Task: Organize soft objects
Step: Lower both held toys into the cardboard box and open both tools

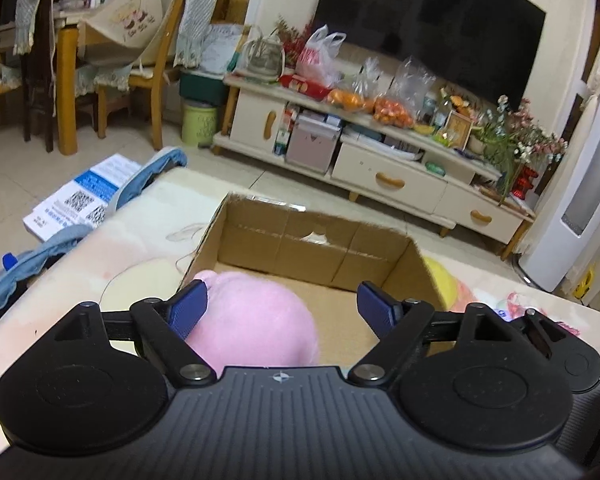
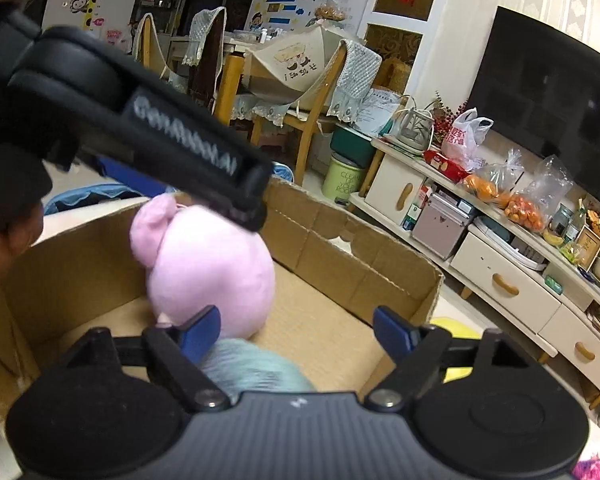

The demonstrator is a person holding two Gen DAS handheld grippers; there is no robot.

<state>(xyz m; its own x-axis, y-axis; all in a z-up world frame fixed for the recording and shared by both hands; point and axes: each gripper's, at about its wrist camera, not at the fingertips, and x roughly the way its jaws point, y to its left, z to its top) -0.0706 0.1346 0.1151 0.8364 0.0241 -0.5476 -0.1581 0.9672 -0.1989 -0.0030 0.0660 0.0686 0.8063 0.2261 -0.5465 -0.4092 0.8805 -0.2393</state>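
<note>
An open cardboard box [image 1: 312, 240] stands on the table; it also shows in the right wrist view [image 2: 340, 256]. A pink plush toy [image 1: 252, 320] sits inside the box between and below my left gripper's [image 1: 284, 306] open fingers, against the left pad. In the right wrist view the pink plush [image 2: 208, 264] rests in the box under the left gripper's body [image 2: 148, 120]. My right gripper [image 2: 296, 332] is open above a pale blue fluffy toy [image 2: 256, 368] in the box. A yellow soft toy [image 1: 444, 280] lies outside the box's right wall, also in the right wrist view [image 2: 456, 328].
A pink-patterned item [image 1: 520, 304] lies on the table right of the box. Blue cloth [image 1: 28, 264] hangs off the table's left edge. A TV stand [image 1: 380, 160] with bags of fruit and a dining table with chairs [image 1: 100, 60] stand beyond.
</note>
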